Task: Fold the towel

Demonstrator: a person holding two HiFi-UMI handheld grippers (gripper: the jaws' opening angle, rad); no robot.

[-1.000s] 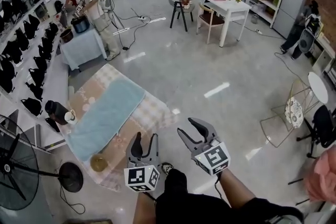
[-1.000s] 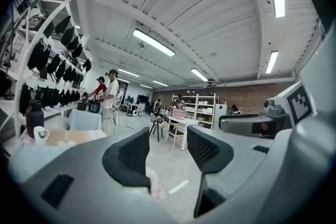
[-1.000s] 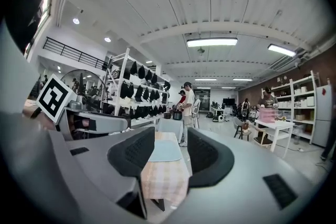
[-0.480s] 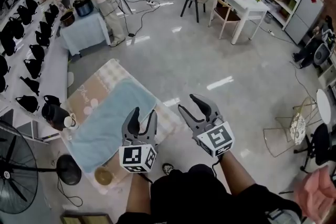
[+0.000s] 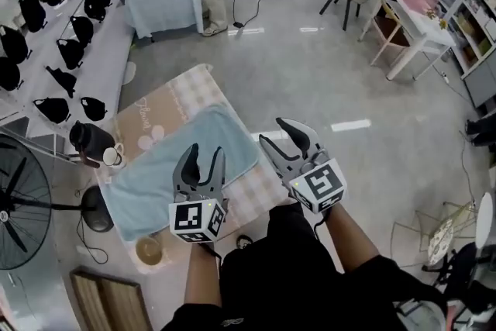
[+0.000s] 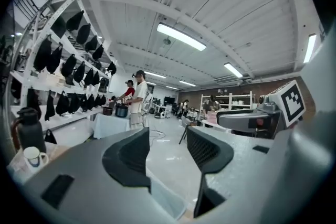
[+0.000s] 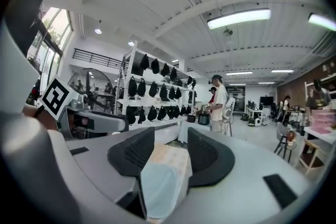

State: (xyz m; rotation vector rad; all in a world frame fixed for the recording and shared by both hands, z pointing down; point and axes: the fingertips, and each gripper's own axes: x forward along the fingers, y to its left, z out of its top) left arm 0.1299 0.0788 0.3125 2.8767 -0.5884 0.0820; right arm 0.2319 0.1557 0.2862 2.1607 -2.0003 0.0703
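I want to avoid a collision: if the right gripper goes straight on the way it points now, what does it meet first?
Most likely the light blue towel, seen in line between the open jaws of the right gripper. Its height above the towel is unclear, so it may pass over.

The towel (image 5: 182, 163) lies spread on the table (image 5: 194, 85), with a jug (image 5: 89, 142) and mug (image 5: 114, 157) at its left, a bowl (image 5: 147, 250) at the near corner, and a fan (image 5: 15, 201) farther left.
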